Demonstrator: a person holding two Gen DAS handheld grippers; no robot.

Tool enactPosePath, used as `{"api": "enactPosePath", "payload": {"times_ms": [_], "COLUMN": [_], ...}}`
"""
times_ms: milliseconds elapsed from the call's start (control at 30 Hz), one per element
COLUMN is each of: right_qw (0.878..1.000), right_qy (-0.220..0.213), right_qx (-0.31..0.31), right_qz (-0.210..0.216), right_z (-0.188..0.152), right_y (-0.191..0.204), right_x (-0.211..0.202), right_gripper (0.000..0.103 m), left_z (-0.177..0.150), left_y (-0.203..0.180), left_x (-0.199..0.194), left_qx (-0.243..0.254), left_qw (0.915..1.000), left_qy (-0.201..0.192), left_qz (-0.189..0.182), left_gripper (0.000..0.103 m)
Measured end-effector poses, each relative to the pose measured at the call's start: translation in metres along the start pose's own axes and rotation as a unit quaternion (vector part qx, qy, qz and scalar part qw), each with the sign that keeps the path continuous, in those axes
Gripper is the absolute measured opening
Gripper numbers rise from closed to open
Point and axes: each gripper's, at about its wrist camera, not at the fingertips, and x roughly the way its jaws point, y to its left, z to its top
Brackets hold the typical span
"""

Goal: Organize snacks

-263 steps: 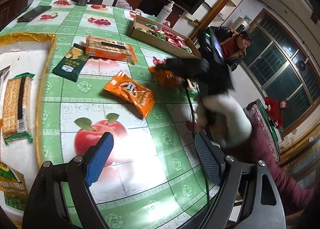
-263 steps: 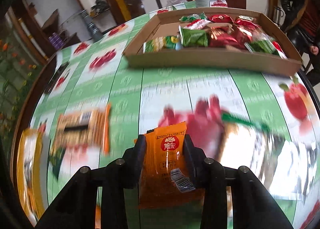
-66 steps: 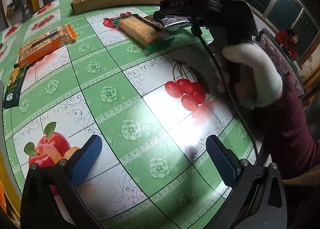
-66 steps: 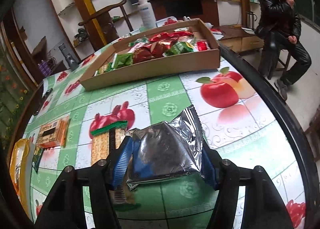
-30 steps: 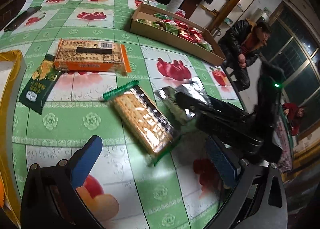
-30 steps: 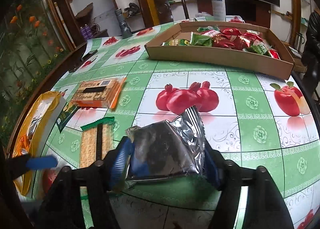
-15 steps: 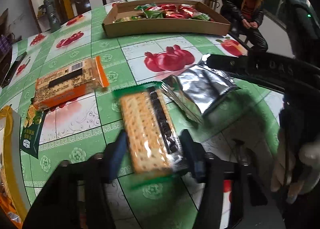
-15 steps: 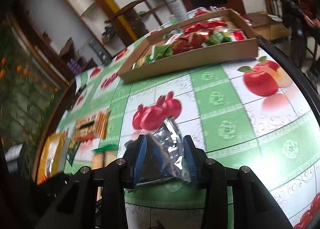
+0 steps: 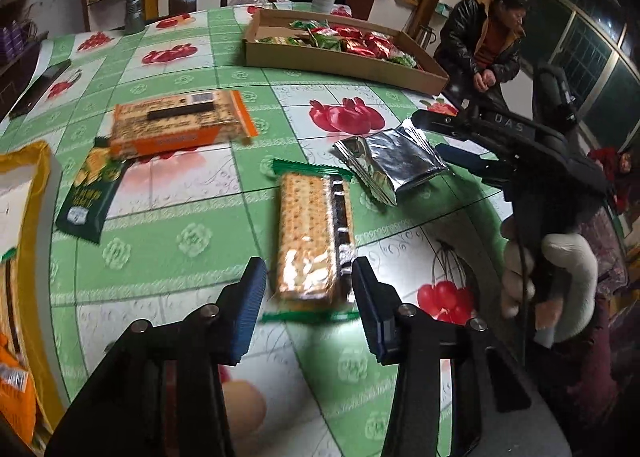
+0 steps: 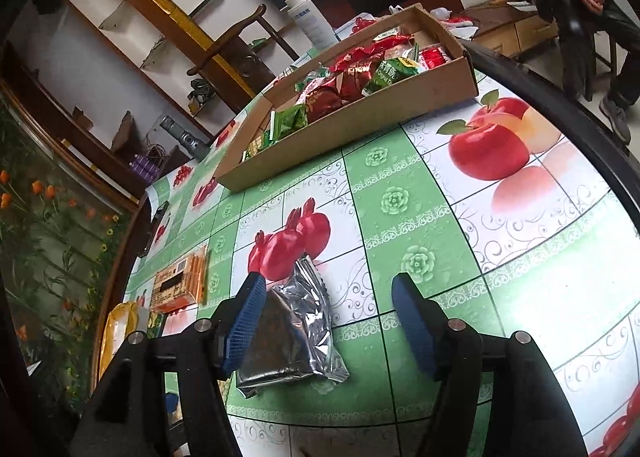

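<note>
Cracker pack (image 9: 310,237), just left of the silver pouch (image 9: 394,163) on the bench (image 9: 192,217): we judge it light, brittle, slick-wrapped, best pinched across its long sides by our open left gripper (image 9: 306,291) straddling its near end, right gripper (image 10: 328,321) open too.

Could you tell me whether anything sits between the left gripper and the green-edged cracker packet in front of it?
Nothing visible does. The green-edged cracker packet lies flat on the tablecloth with its near end between the open fingers of the left gripper. The silver foil packet lies to its right, beyond the fingers.
</note>
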Motion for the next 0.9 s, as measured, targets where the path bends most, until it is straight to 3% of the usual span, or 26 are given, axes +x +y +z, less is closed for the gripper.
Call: {"api": "enactPosePath", "payload": {"times_ms": [133,267,300,433,500,700,900], "right_qw": [1.0,1.0,1.0,1.0,1.0,1.0,0.997], "right_qy": [-0.002,-0.005,-0.006,-0.01,-0.011,-0.009,0.016], "right_qx": [-0.004,-0.009,-0.01,-0.005,-0.002,-0.004,-0.036], "right_qz": [-0.004,-0.01,-0.012,-0.009,-0.006,0.008,0.059], "right_z": [-0.001,-0.002,-0.001,-0.001,0.0,0.0,-0.008], "right_y": [0.001,0.002,0.002,-0.001,-0.003,-0.001,0.015], "right_x": [0.0,-0.001,-0.001,-0.002,-0.002,0.0,0.008], "right_gripper": [0.069,0.07,0.07,0.07,0.071,0.071,0.07], "left_z": [-0.003,0.01,0.015,0.023,0.021,0.011,-0.015], "left_y": [0.008,-0.009,-0.017,-0.03,-0.032,-0.01,0.017], "left_x": [-0.009,0.001,0.008,0.035,0.043,0.021,-0.038], "left_qx": [-0.015,0.015,0.033,0.073,0.088,0.046,-0.019], "left_qw": [0.9998,0.9998,0.9994,0.9967,0.9941,0.9982,0.9988], "left_qy": [-0.006,-0.008,-0.009,-0.001,0.004,0.003,-0.043], "left_qz": [-0.013,-0.009,-0.001,0.036,0.063,0.037,-0.012], "left_gripper": [0.044,0.075,0.075,0.075,0.044,0.044,0.044]}}
